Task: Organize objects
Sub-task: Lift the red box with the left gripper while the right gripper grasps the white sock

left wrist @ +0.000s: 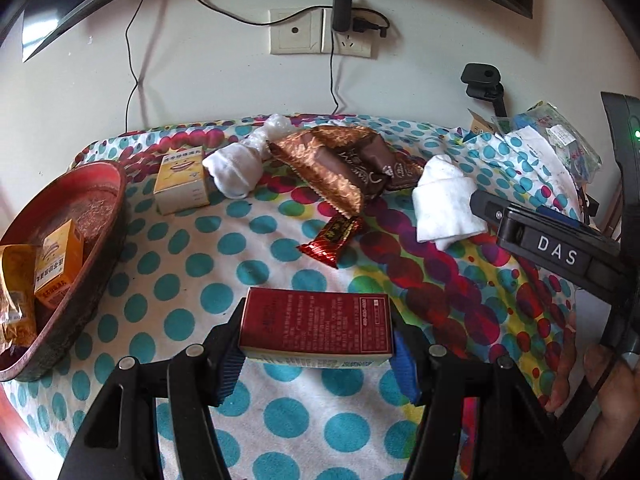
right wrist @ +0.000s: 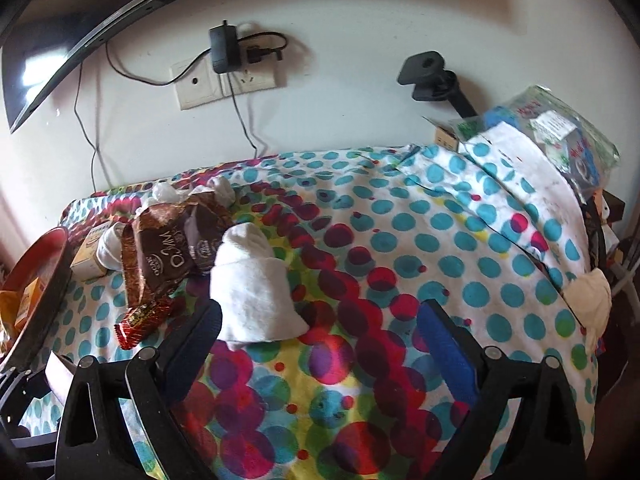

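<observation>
Left gripper (left wrist: 318, 354) clamps red box (left wrist: 316, 326) — right gripper (right wrist: 320, 344) wide, empty.

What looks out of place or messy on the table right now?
Nothing spilled or damaged. The brown snack wrappers lie heaped across each other mid-table, with rolled white socks mixed among the food. The left gripper is clamped on the red box; the right gripper is open.
</observation>
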The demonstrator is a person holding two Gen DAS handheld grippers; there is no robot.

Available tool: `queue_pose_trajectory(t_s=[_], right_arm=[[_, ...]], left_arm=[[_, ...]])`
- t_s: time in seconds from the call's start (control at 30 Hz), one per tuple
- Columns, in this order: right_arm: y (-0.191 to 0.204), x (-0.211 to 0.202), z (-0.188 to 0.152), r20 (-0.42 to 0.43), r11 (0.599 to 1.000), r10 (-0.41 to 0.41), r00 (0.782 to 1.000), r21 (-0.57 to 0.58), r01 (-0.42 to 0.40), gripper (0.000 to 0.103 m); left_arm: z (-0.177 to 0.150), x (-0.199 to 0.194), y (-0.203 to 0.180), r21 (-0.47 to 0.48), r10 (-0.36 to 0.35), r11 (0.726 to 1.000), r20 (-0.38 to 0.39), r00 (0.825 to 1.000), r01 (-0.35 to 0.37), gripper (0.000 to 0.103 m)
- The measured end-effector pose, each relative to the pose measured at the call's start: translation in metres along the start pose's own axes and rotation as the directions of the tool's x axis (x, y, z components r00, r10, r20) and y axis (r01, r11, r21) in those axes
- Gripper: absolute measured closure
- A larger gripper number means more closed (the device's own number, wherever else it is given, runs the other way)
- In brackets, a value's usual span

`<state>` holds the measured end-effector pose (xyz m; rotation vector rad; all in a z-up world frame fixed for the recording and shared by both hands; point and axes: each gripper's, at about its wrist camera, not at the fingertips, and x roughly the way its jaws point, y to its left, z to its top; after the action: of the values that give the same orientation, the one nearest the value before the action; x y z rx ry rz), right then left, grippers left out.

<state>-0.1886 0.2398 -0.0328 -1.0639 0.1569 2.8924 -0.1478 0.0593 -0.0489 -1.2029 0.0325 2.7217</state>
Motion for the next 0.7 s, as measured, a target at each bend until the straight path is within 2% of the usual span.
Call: queue_pose_trajectory(t_s=[0.4,0.53,0.63,0.7], right_arm=[[0.048,0.036,0.007,-0.078,0.994,-0.003,0.997,-0.113,-0.006,0.009],[0.050,0.050,0.008,-0.139,0.993,-0.010,0.990,-0.116,-0.006,0.007],[0.044,0.064,0.007,-0.217,0.996,-0.004,0.976,-0.090,-0.016,0.006],[0.043,0.067,0.007,-0.232,0.996,0.008,0.973,-0.082,-0.027,0.005]], left_arm=[[-0.010,-0.019,0.029,-0.037,0.023,0.999,0.019,1.000,-0.023,0.040],[-0.013,-0.020,0.033,-0.044,0.030,0.999,0.015,0.999,-0.029,0.040],[-0.014,-0.022,0.033,-0.041,0.026,0.999,0.015,1.000,-0.025,0.040],[-0.014,-0.026,0.033,-0.032,0.033,0.999,0.024,0.999,-0.033,0.040]])
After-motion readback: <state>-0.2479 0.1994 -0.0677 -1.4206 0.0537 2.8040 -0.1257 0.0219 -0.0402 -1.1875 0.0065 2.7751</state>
